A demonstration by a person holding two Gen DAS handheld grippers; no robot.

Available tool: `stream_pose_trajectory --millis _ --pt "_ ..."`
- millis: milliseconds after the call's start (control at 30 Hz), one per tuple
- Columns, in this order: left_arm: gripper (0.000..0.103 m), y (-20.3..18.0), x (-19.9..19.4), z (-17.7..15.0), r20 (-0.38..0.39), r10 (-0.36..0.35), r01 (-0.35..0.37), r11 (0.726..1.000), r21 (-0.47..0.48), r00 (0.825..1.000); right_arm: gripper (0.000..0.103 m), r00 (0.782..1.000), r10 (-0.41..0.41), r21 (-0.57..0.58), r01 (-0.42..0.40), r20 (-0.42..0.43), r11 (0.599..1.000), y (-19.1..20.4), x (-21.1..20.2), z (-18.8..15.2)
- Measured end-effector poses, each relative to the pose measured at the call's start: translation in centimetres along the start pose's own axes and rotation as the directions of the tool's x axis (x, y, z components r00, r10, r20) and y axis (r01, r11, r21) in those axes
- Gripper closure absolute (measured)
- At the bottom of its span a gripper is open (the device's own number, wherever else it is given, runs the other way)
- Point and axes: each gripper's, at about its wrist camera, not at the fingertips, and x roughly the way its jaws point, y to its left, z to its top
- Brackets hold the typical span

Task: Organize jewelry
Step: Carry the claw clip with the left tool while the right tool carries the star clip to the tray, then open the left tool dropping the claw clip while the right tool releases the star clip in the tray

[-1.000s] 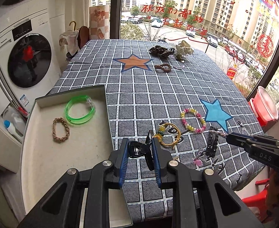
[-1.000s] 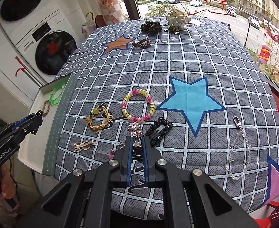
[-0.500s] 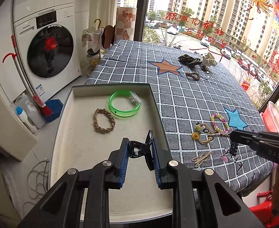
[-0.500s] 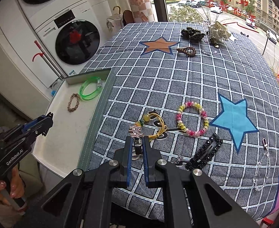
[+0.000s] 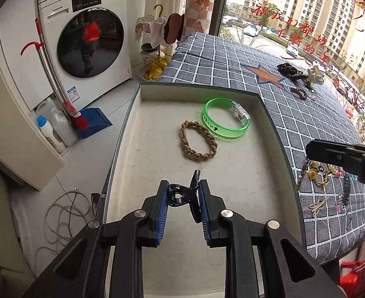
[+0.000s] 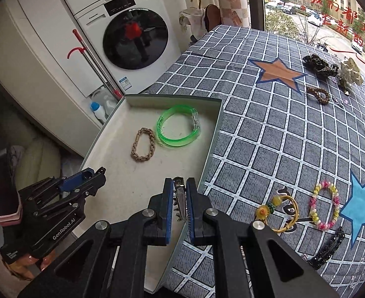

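Observation:
My left gripper (image 5: 182, 193) is shut on a black claw hair clip (image 5: 182, 195) and holds it above the near part of the white tray (image 5: 122, 134). My right gripper (image 6: 180, 193) is shut on a silver metal hair clip (image 6: 180, 196) over the tray's right wall (image 6: 213, 146). In the tray lie a green bangle (image 5: 227, 118) and a braided brown bracelet (image 5: 198, 140); both also show in the right wrist view, the bangle (image 6: 178, 129) beside the bracelet (image 6: 143, 144). The right gripper shows from the side in the left wrist view (image 5: 306, 149).
On the checked cloth (image 6: 281, 124) lie a yellow cord bracelet (image 6: 281, 211), a pink-yellow bead bracelet (image 6: 325, 208), a black beaded clip (image 6: 329, 248), a brown bead bracelet (image 6: 319, 94) and dark scrunchies (image 6: 321, 65). A washing machine (image 5: 88, 42) stands left of the tray.
Both grippers have swung left from over the cloth to over the tray, each still holding its clip. The tray now fills the middle of both views.

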Motion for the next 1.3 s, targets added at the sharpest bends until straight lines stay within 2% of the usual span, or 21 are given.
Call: stream_pose_trajectory --millis 233,367,667,833,900,933,967,1000,1100,1167,1233,1300 --pt "0.072 0.3 3.0 0.4 -0.058 0.020 -0.020 1.000 0.005 0.998 0.092 0.997 -0.012 -0.035 0.010 -0.074 0.999 1.5 4.4 2.1" --pt "0.072 0.3 4.2 1.1 -0.079 0.029 -0.029 1.000 0.007 0.996 0.092 0.996 -0.017 -0.041 0.014 -0.084 0.999 1.7 6.0 2.9" --pt "0.072 0.2 6.1 3.8 -0.090 0.094 -0.094 0.996 0.007 0.992 0.092 0.986 -0.003 0.035 0.009 -0.166 0.999 0.3 10.6 4.2" --pt "0.071 0.5 7.0 5.0 -0.103 0.121 -0.123 0.992 -0.012 0.987 0.092 0.988 -0.025 0.030 0.030 -0.154 0.999 0.1 11.3 5.2" --pt "0.067 0.7 7.3 5.3 -0.112 0.127 -0.130 0.991 -0.020 0.986 0.092 0.989 -0.021 0.041 0.027 -0.149 0.999 -0.1 11.5 5.5" --pt "0.055 0.8 7.3 5.4 -0.110 0.137 -0.141 0.990 -0.027 0.984 0.092 0.989 -0.020 0.046 0.027 -0.147 0.999 -0.2 11.6 5.6" --pt "0.033 0.9 7.4 5.4 -0.114 0.146 -0.151 0.988 -0.032 0.983 0.092 0.989 -0.019 0.048 0.026 -0.146 0.999 -0.2 11.6 5.6" --pt "0.027 1.0 7.3 5.3 -0.113 0.152 -0.157 0.987 -0.038 0.982 0.091 0.990 -0.018 0.045 0.024 -0.143 0.999 -0.1 11.5 5.6" --pt "0.027 1.1 7.3 4.9 -0.113 0.154 -0.159 0.986 -0.040 0.982 0.090 0.989 -0.017 0.039 0.023 -0.148 0.999 -0.2 11.3 5.3" --pt "0.027 1.2 7.2 4.8 -0.118 0.153 -0.160 0.986 -0.048 0.981 0.084 0.989 -0.012 0.047 0.019 -0.148 0.999 -0.4 11.0 5.2" --pt "0.027 1.2 7.0 4.7 -0.117 0.152 -0.159 0.986 -0.052 0.981 0.069 0.990 -0.004 0.055 0.012 -0.140 0.998 -0.5 10.4 5.0" --pt "0.027 1.2 6.6 4.5 -0.114 0.157 -0.163 0.985 -0.052 0.981 0.059 0.993 0.001 0.056 0.006 -0.121 0.998 -0.5 9.4 4.9"
